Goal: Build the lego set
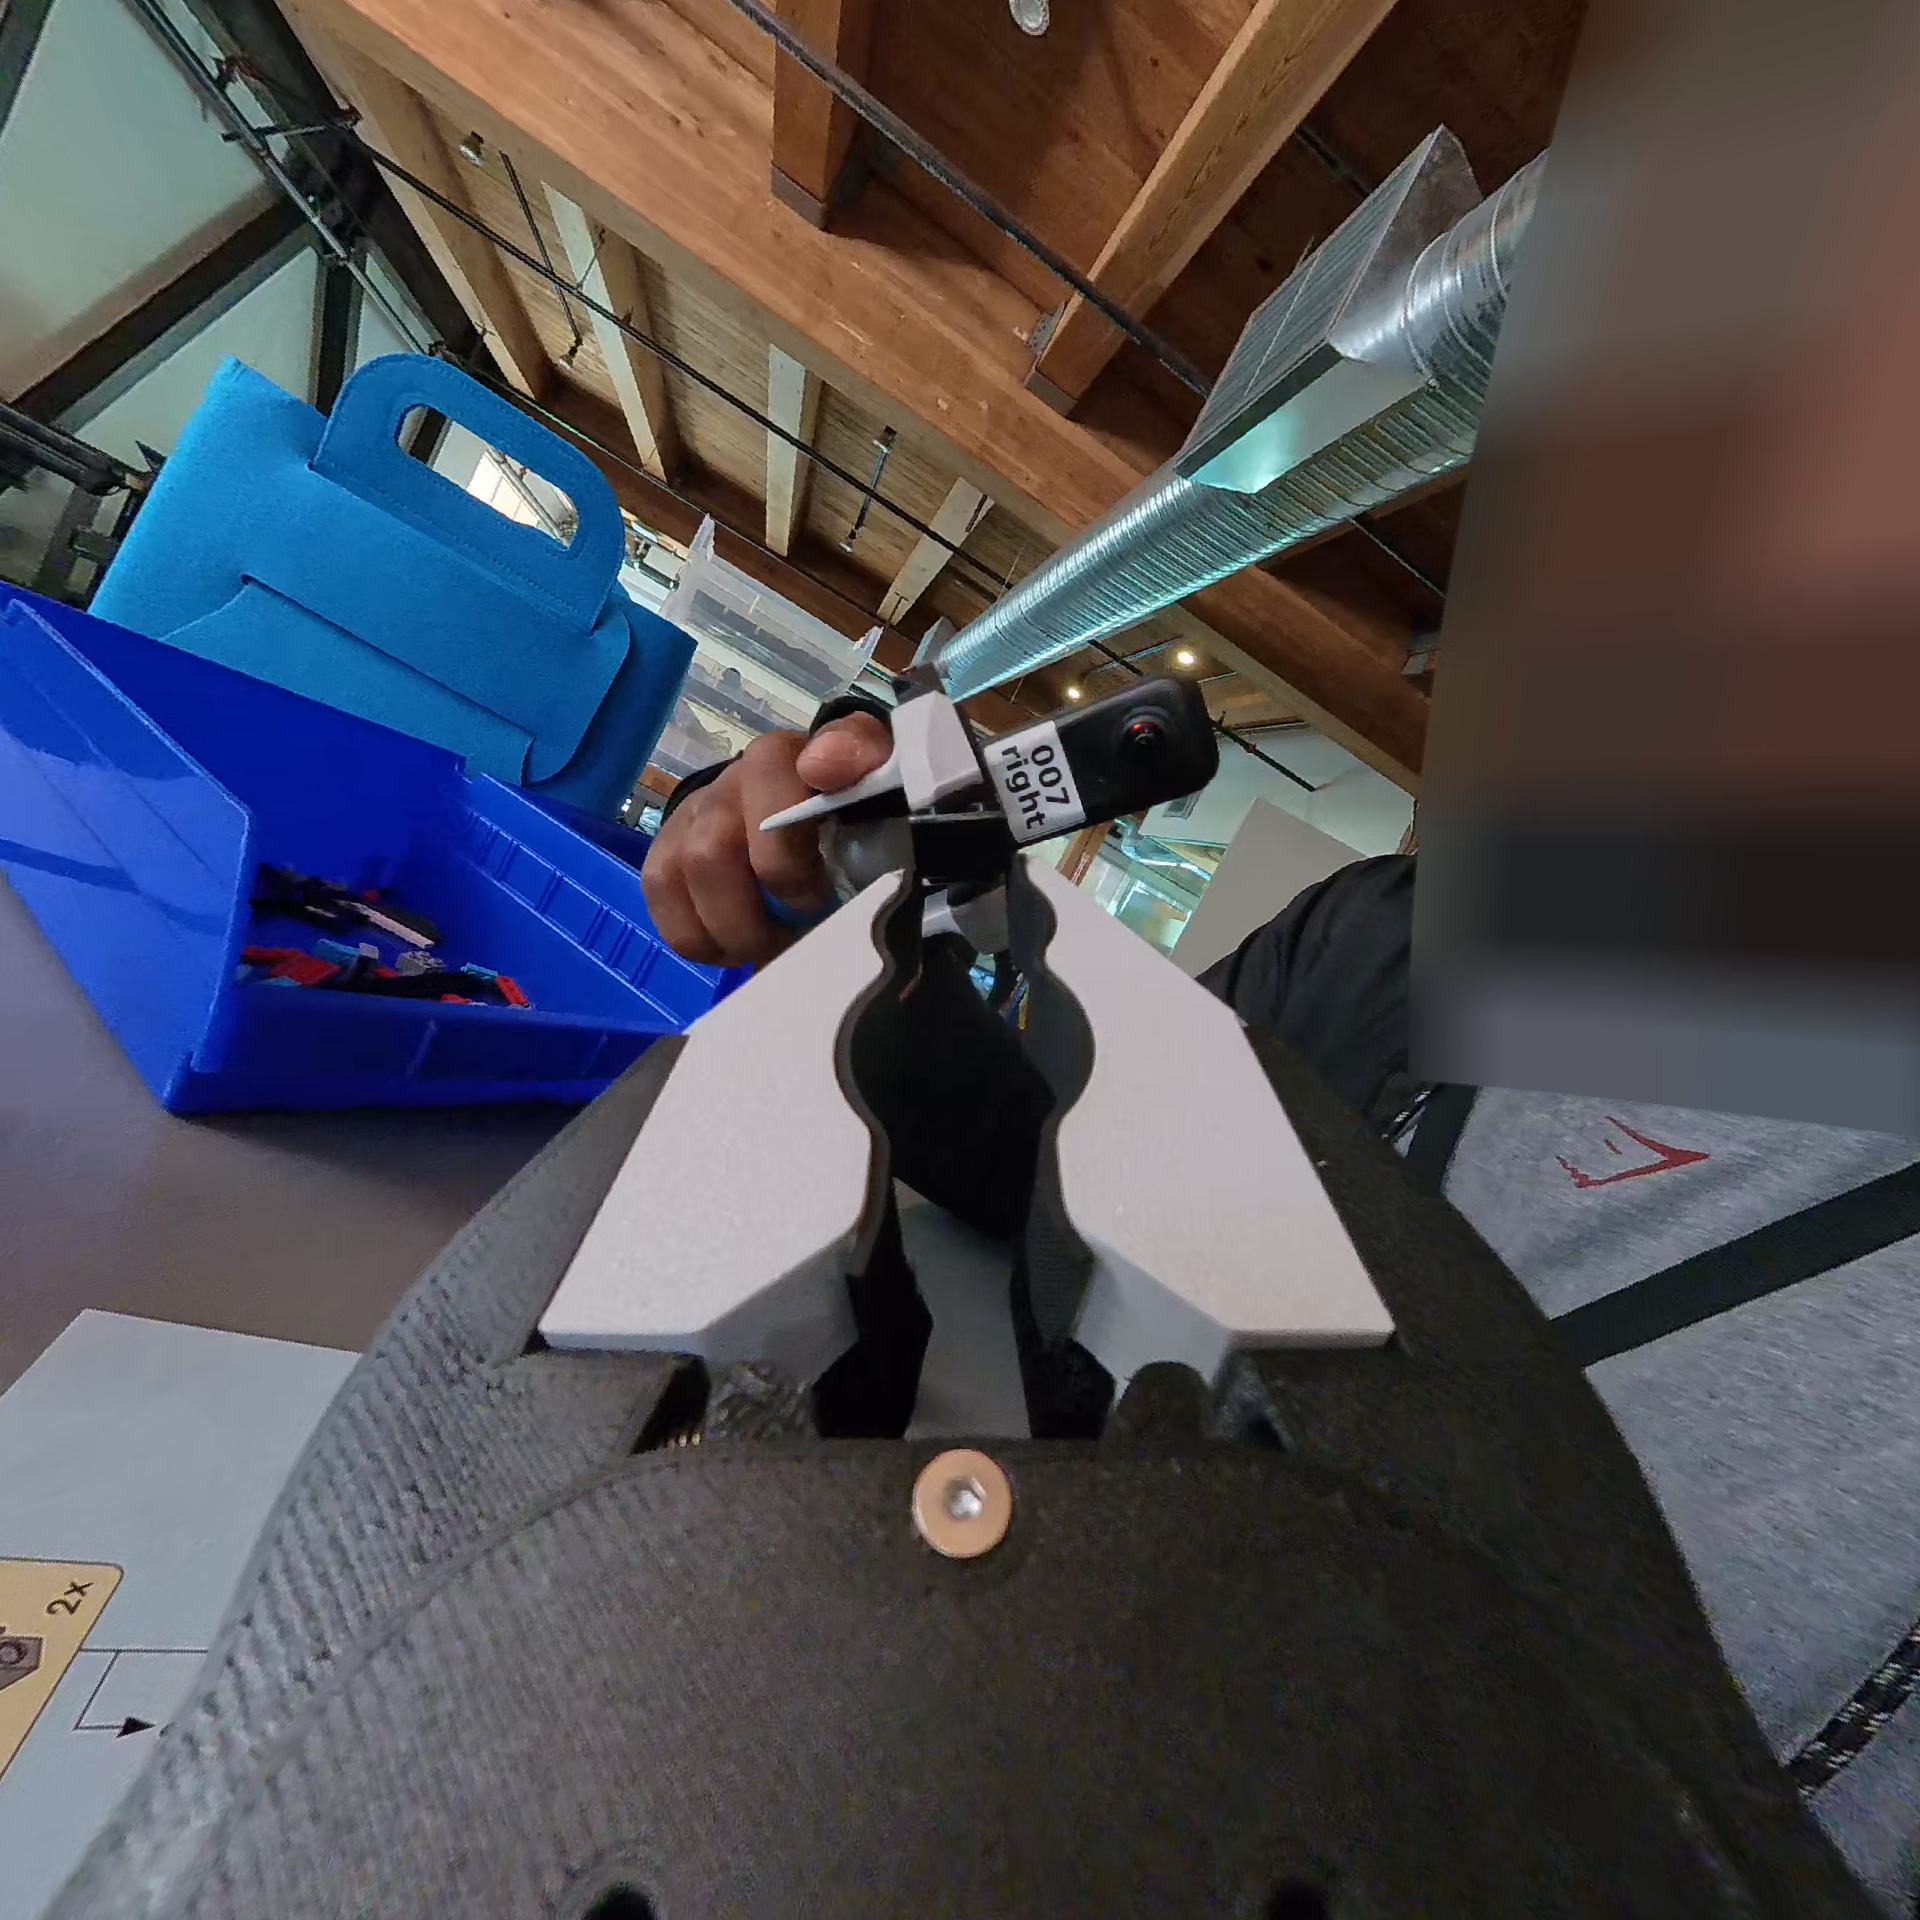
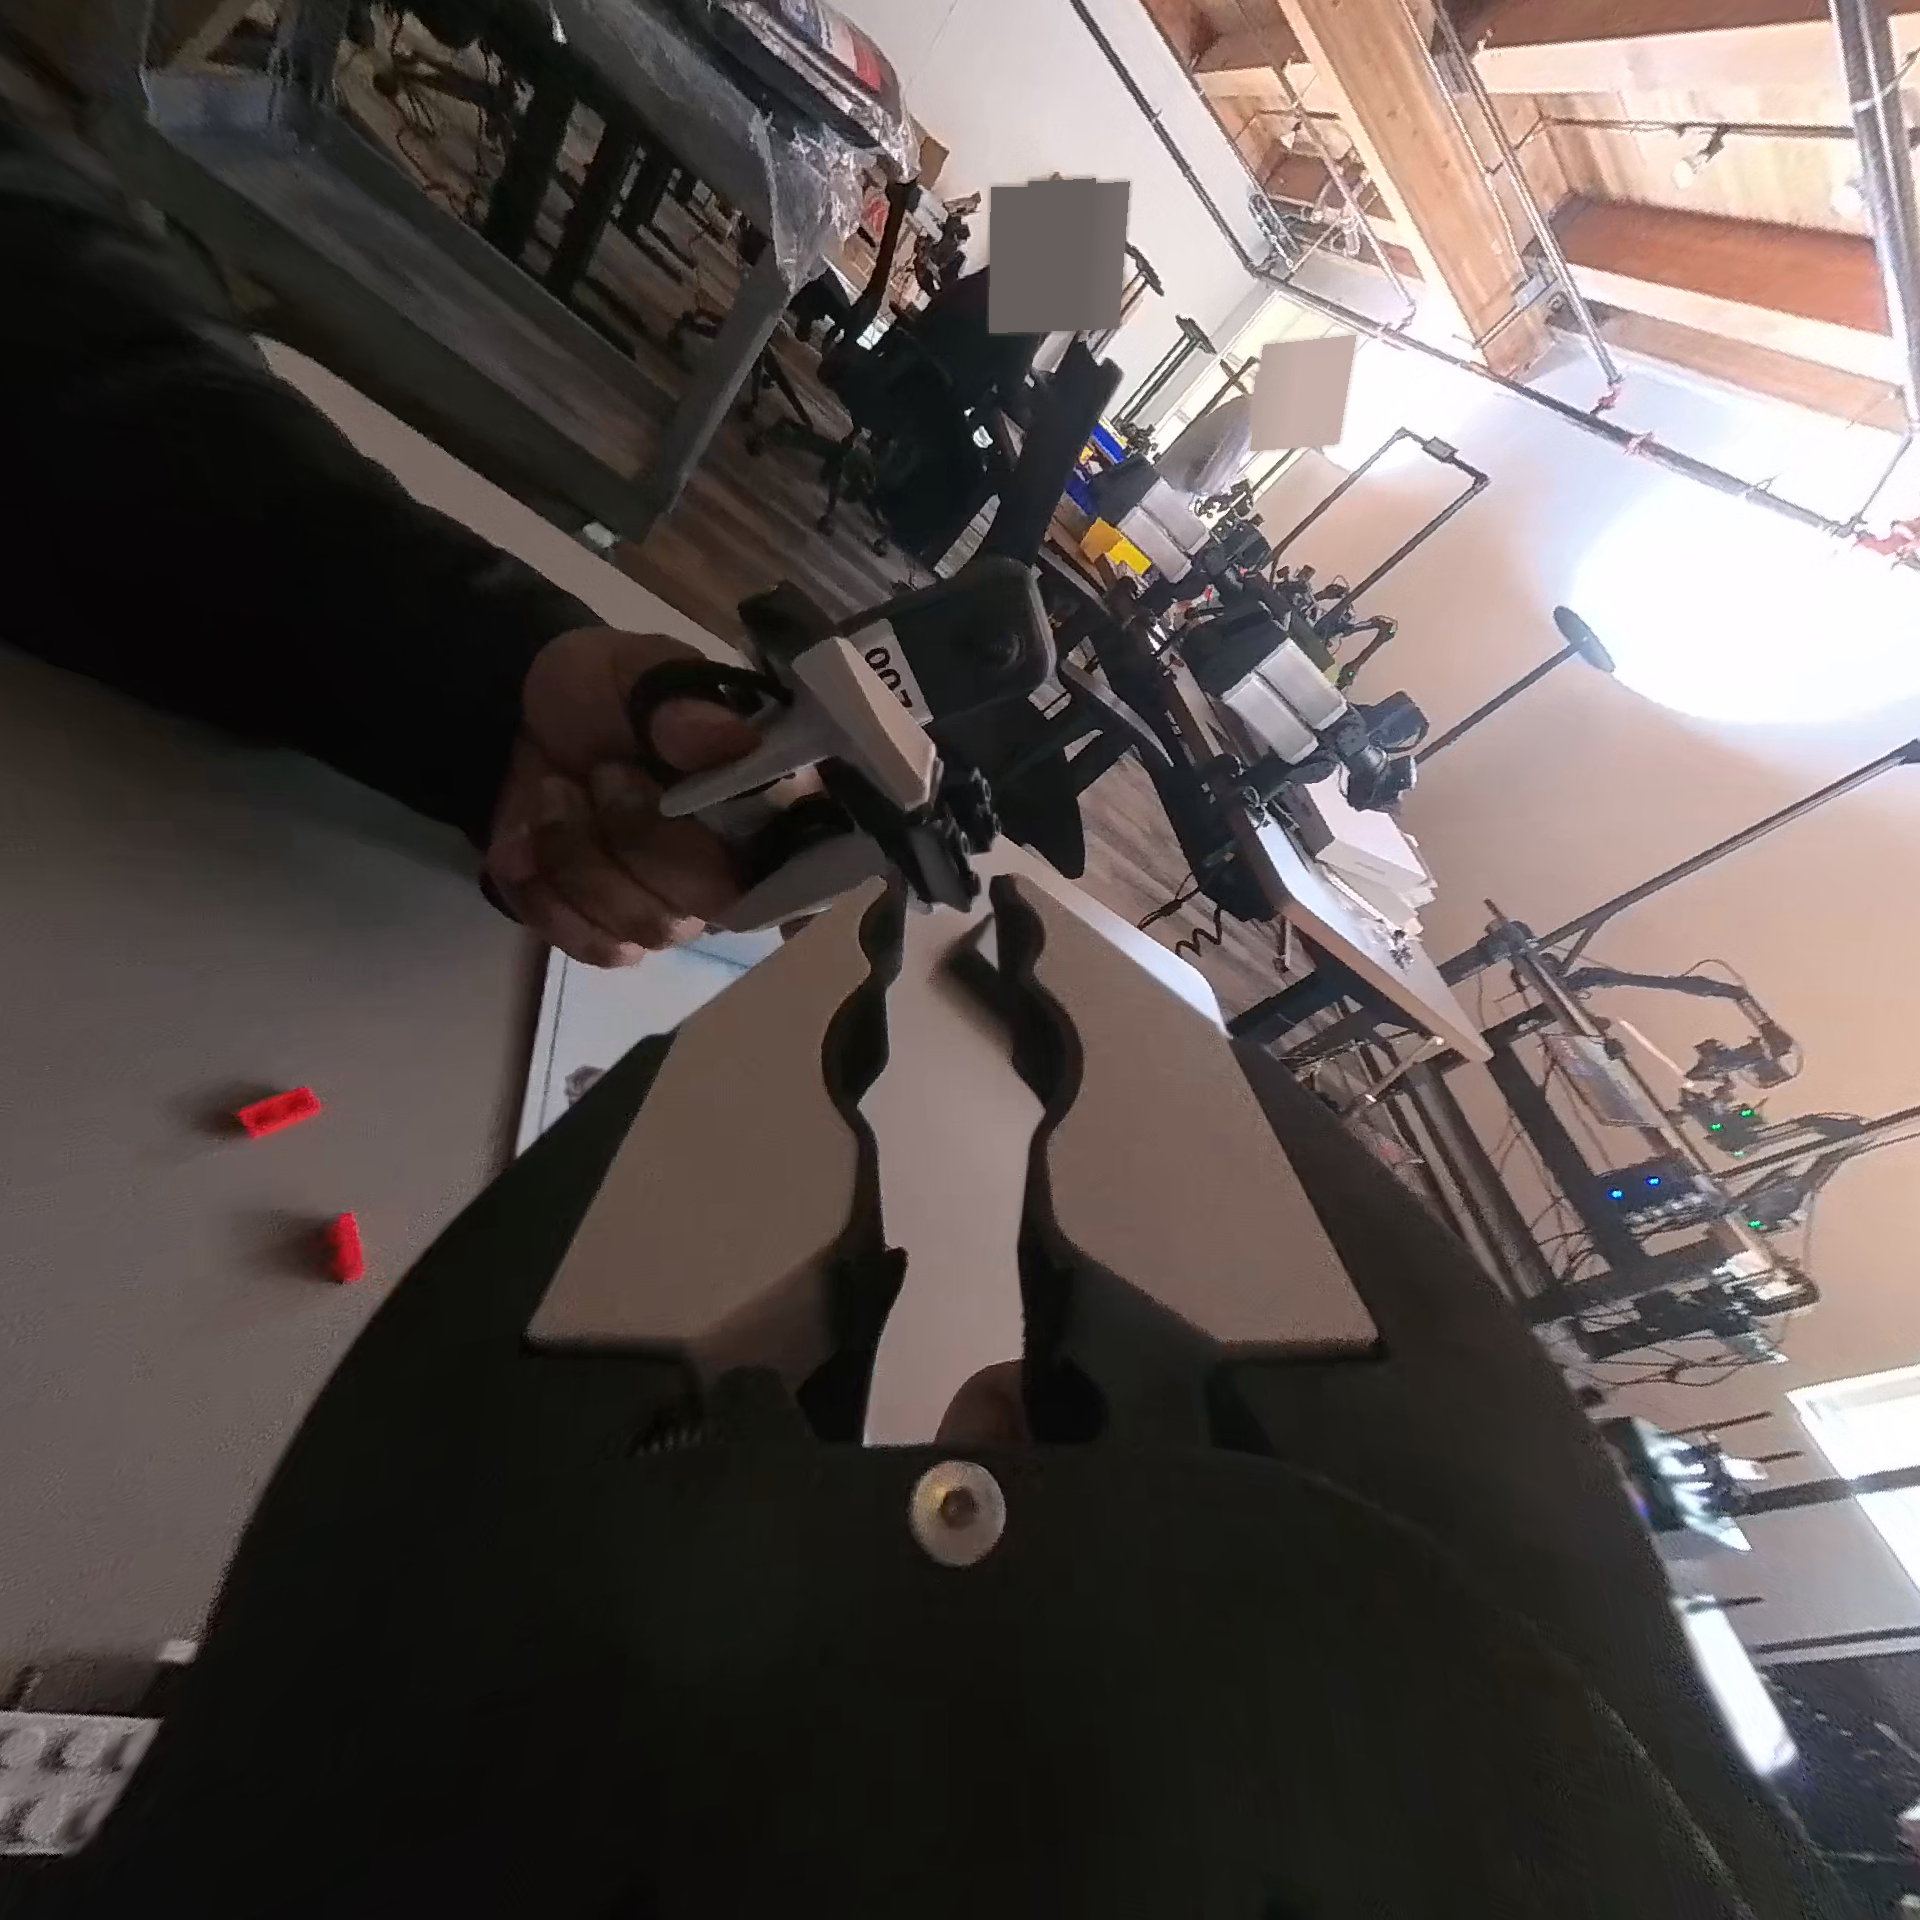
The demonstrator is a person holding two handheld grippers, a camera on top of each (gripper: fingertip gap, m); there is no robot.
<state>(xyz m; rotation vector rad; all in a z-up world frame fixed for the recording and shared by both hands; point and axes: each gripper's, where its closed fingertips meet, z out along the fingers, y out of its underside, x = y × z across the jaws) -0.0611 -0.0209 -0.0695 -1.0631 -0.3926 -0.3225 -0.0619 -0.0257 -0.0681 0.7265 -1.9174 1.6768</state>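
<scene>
1. The left gripper [image 1: 961,883] is seen closed on a black studded piece [image 2: 951,836], which is held in the air above the table [image 2: 156,935].
2. The right gripper [image 2: 940,904] is found just below this piece, tips nearly touching it and jaws apart. A dark blur between them cannot be identified.
3. The piece's long axis is judged to point roughly down toward the right tips.
4. 2 red bricks [image 2: 275,1110] are noted well left of the piece, on the table.

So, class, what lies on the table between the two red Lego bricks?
Nothing: in the right wrist view, the table between the upper red brick and the lower red brick is bare.
</scene>
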